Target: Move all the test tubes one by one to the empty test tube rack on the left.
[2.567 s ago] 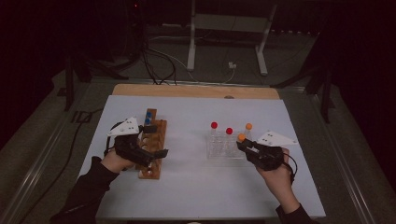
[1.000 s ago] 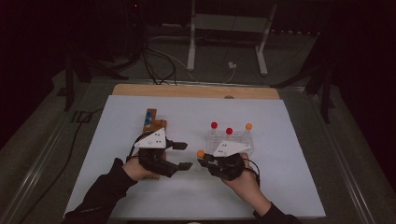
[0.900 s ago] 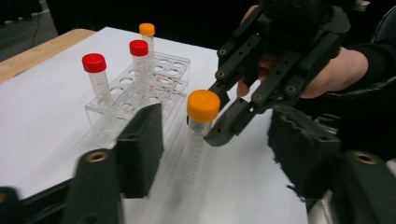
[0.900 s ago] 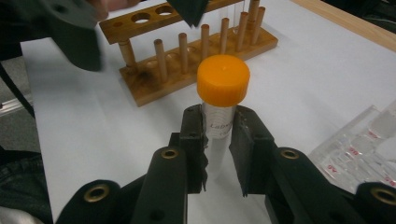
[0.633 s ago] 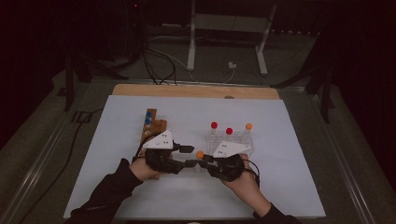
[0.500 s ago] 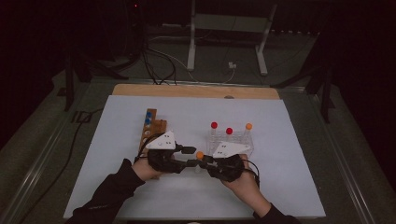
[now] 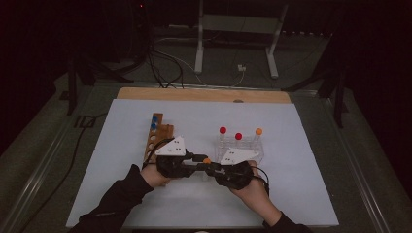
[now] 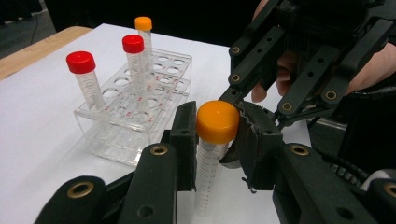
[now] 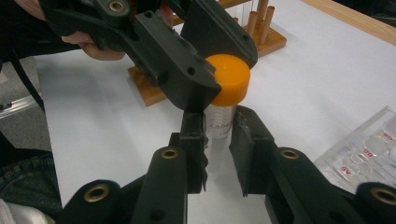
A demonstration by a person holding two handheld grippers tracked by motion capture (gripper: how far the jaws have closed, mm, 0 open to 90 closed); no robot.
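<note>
Orange-capped tube (image 8: 215, 140) stands upright between the two grippers near the front middle of the white mat (image 7: 121, 194), its cap (image 7: 207, 160) showing in the high view at about 9 o'clock from the clear rack (image 7: 257, 150) and 3 o'clock from the wooden rack (image 7: 154, 141).

Since a second ago the left gripper (image 7: 197, 158) has come in from 9 o'clock to meet the right one, and its jaws have just been closing with the orange cap between them. In the left gripper view they now pinch that cap from both sides, pads touching it. The right gripper (image 9: 215, 133) holds the tube's clear body just under the cap, jaws pressed against it and unchanged from before.

With one tool on the cap and the other on the body, this looks like the set-up for unscrewing, or else a handover; which one I cannot tell.

Both hands lie low over the mat, knuckles up, forearms coming from 6 o'clock and converging, the tools pointing at each other roughly level. Three more capped tubes (image 8: 81, 74) stand in the clear rack at the 12 o'clock side.
</note>
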